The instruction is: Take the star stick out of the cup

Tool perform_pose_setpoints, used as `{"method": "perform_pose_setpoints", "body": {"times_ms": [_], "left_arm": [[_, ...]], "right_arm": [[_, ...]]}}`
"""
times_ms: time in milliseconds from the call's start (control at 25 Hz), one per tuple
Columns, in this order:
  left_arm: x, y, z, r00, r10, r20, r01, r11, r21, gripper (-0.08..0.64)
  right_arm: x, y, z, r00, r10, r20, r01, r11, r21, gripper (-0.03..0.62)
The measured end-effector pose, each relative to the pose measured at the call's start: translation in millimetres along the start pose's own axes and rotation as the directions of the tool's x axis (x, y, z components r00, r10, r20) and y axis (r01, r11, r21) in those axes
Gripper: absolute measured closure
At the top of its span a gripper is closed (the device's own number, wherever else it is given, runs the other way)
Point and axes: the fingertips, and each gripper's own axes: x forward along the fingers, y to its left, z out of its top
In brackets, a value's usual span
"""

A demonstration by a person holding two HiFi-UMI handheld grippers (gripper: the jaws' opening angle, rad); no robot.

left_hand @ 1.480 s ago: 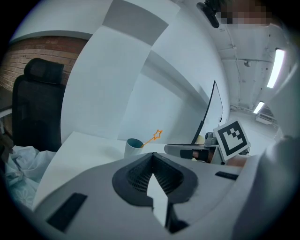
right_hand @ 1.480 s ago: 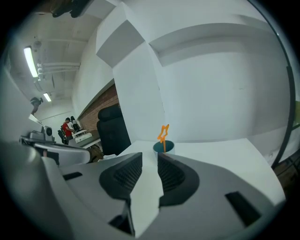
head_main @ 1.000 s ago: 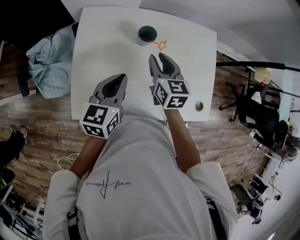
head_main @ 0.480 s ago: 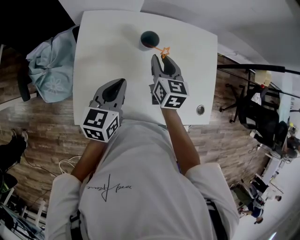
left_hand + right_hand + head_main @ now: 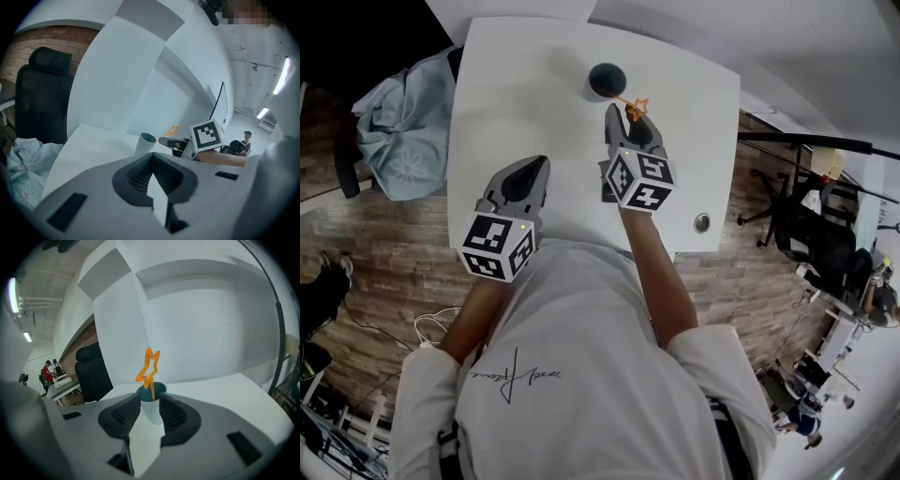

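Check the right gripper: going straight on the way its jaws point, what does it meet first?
Probably the star stick: its shaft stands centred just beyond the open jaws of the right gripper, leaning out of the cup right behind it. Depth is unclear, so the cup rim might touch almost together.

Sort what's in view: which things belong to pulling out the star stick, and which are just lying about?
Job in hand: star stick; cup; right gripper, open, at the stick; white table.

Lying about: left gripper, shut and empty; pale blue cloth; black office chair.
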Motion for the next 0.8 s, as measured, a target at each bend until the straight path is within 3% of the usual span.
{"method": "perform_pose_setpoints", "body": {"times_ms": [800], "left_arm": [[5.8, 7.9, -1.7, 1.0, -0.01, -0.022, 0.009, 1.0, -0.021, 0.555]], "right_arm": [[14.7, -2.4, 2.0, 1.0, -0.004, 0.0, 0.004, 1.0, -0.002, 0.525]]}}
